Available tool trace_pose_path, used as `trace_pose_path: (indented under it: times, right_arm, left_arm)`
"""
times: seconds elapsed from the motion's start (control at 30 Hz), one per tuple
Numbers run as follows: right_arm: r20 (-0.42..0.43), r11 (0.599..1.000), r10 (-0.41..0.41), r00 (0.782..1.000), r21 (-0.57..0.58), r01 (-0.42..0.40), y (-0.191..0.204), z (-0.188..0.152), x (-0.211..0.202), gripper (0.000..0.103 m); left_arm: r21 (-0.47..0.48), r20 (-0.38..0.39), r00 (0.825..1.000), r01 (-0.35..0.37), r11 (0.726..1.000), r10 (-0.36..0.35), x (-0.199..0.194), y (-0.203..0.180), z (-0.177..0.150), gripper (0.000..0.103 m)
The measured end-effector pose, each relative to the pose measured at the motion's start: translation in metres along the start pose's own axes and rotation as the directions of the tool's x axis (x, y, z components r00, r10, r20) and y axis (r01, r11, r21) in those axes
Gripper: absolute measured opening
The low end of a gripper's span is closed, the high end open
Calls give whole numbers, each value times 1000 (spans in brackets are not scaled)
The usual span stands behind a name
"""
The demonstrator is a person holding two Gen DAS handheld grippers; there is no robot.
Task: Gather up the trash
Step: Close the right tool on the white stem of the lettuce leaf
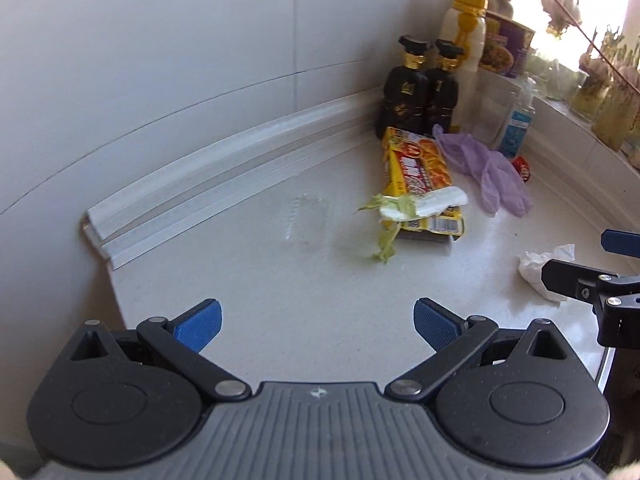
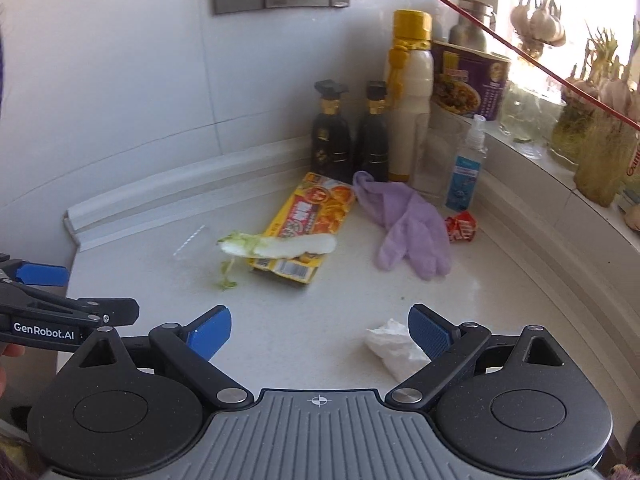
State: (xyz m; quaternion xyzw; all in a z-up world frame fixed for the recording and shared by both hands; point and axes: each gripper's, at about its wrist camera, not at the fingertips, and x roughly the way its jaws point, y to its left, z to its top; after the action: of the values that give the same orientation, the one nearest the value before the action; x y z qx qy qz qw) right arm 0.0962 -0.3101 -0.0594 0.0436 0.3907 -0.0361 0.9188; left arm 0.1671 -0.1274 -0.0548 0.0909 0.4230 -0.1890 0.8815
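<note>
From the left wrist, the left hand-held gripper (image 1: pixel 317 325) is spread and empty above the bench (image 1: pixel 280 280); the limp cabbage scrap (image 1: pixel 404 210) lies across the snack packet (image 1: pixel 420 184). From the right wrist, the right hand-held gripper (image 2: pixel 319 332) is spread wide, the crumpled tissue (image 2: pixel 394 346) just beside one pad: light, soft, best pinched mid-wad.

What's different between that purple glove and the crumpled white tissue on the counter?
The purple glove lies spread out flat with its fingers showing, while the white tissue is scrunched into a lump. The glove takes up more of the counter than the tissue. The glove lies far back near the bottles; the tissue sits close to the right gripper, beside one blue finger. Both lie loose on the counter, held by nothing.
</note>
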Motion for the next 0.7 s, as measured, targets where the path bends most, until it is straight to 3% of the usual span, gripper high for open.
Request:
trace_pose_path:
  times: [0.27, 0.47, 0.6, 0.7]
  right_arm:
    - [19, 994, -74, 997, 83, 73, -52, 10, 27, 97]
    - [43, 993, -92, 995, 82, 89, -74, 21, 56, 97]
    - [38, 997, -48, 998, 70, 45, -79, 27, 74, 97]
    - [45, 994, 53, 998, 89, -57, -76, 33, 81, 97]
  left_arm:
    - [130, 55, 998, 19, 991, -26, 33, -38, 26, 102]
    - [101, 142, 990, -41, 994, 26, 46, -33, 37, 102]
    - [89, 155, 986, 49, 995, -63, 53, -25, 39, 99]
    - [56, 158, 984, 76, 996, -84, 57, -18, 40, 95]
